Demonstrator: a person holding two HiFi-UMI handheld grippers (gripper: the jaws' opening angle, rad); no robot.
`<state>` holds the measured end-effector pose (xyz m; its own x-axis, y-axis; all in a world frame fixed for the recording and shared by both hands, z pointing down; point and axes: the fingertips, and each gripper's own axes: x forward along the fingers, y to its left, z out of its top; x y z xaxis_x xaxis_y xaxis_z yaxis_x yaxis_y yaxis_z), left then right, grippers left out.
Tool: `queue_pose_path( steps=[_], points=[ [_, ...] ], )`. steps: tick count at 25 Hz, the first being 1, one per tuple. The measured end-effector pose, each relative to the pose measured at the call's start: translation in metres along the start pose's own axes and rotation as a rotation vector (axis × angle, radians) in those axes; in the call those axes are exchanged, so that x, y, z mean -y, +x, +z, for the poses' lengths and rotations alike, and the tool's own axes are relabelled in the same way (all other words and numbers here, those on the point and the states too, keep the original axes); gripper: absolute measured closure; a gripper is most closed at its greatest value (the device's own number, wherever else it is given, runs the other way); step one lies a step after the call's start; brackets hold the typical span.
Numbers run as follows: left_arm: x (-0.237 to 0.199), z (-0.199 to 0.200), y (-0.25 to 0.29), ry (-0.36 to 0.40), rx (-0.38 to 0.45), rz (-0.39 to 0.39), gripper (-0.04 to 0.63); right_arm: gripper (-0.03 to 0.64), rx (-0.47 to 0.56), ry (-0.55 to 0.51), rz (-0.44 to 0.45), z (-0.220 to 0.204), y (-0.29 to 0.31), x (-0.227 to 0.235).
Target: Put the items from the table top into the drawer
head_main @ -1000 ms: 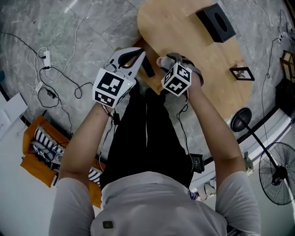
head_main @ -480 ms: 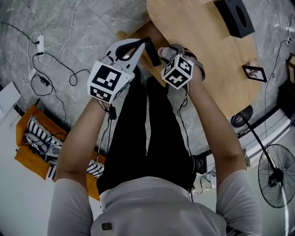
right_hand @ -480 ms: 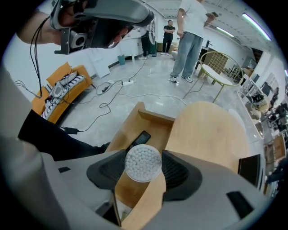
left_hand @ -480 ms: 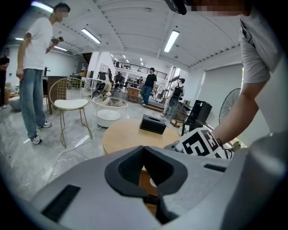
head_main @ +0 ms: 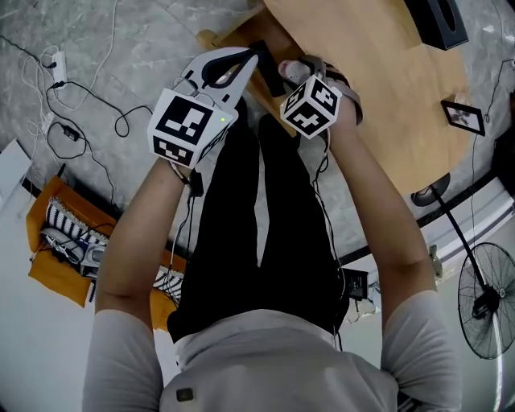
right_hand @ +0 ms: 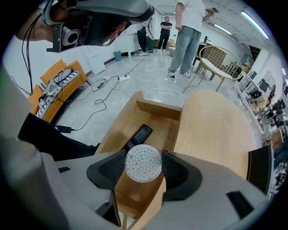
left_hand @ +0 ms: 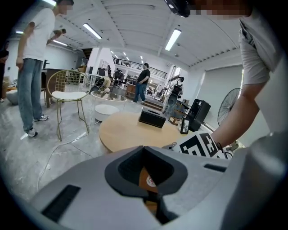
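head view: looks steeply down over a grey shirt [head_main: 265, 362] and black trousers [head_main: 241, 241] to both arms stretched forward. holds the left gripper [head_main: 254, 55] over the open light-wood drawer [head_main: 229, 36], white jaws meeting at the tips with a dark oval hollow behind them. holds the right gripper [head_main: 291, 72] just beside it, near the rim of the round light-wood table top [head_main: 378, 72], clamped on a clear round tub of white cotton swabs [head_main: 288, 66]. farther out on the table, a black rectangular box [head_main: 441, 18] and a small black picture frame [head_main: 463, 115], well apart. on the grey stone floor [head_main: 153, 24], an orange bag [head_main: 60, 241] at left and a black standing fan [head_main: 487, 302] at right. left gripper view: shows the grey jaws closed on each other with nothing clamped. leaves only a hollow between the dark pads, and through it a sliver of brown surface with a small round white-and-red mark, too little to identify. right gripper view: shows the jaws pressed on either side of the tub, swab heads facing the camera. hangs the tub above the drawer's inside, close to the wall nearest the table. beyond it, flat on the drawer floor and apart from the tub, a slim black remote control [right_hand: 138, 134].
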<state>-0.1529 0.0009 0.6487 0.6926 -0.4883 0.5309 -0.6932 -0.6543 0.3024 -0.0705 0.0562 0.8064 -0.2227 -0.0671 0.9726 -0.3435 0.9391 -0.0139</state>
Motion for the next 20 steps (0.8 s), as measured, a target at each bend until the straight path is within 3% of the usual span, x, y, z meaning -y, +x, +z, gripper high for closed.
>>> queue_pose_path(
  steps=[20],
  points=[
    [0.01,-0.02,0.014,-0.001,-0.026,-0.035,0.586,0.347,0.009,0.027,-0.037,-0.006,0.017,-0.004]
  ],
)
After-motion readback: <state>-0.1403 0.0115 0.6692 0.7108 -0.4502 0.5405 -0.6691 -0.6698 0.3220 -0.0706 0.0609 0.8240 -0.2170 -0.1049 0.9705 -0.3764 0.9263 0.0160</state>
